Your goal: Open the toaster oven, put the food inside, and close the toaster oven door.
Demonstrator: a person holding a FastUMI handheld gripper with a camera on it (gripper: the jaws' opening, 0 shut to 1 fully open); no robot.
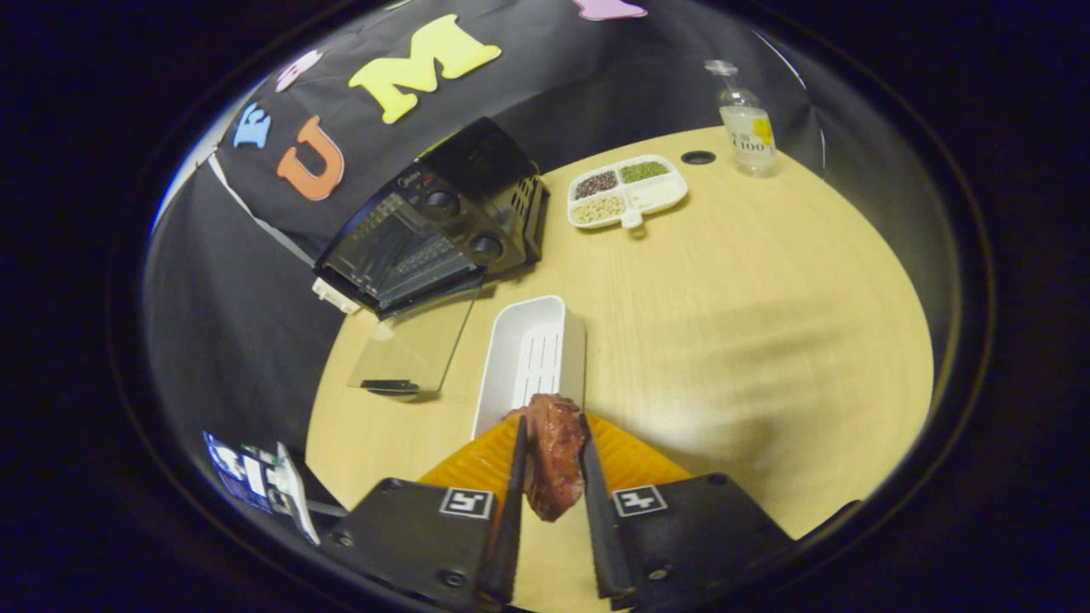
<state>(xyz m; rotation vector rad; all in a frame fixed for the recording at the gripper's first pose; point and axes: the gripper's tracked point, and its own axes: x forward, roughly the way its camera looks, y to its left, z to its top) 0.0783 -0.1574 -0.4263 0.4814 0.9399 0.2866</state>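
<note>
Gripping a reddish-brown piece of meat (pixel 553 455), the gripper (pixel 552 502) has both fingers pressed against its sides, holding it above the wooden table (pixel 766 340). Each finger mount carries 1 square black-and-white marker tag (pixel 639 500). Just beyond the fingertips lies a white rectangular container (pixel 532 353) with a slotted floor, and under the meat an orange ridged mat (pixel 630 460) touches the container's near end. Farther off, beside the container's far end, stands the black toaster oven (pixel 443 226) with its glass door (pixel 417 349) folded down flat onto the table; a small brand mark above its 2 knobs is too small to read. Well beyond sits a white 4-compartment tray (pixel 628 191) of grains, and near it a clear bottle (pixel 747 119) whose label print is too blurred to make out.
</note>
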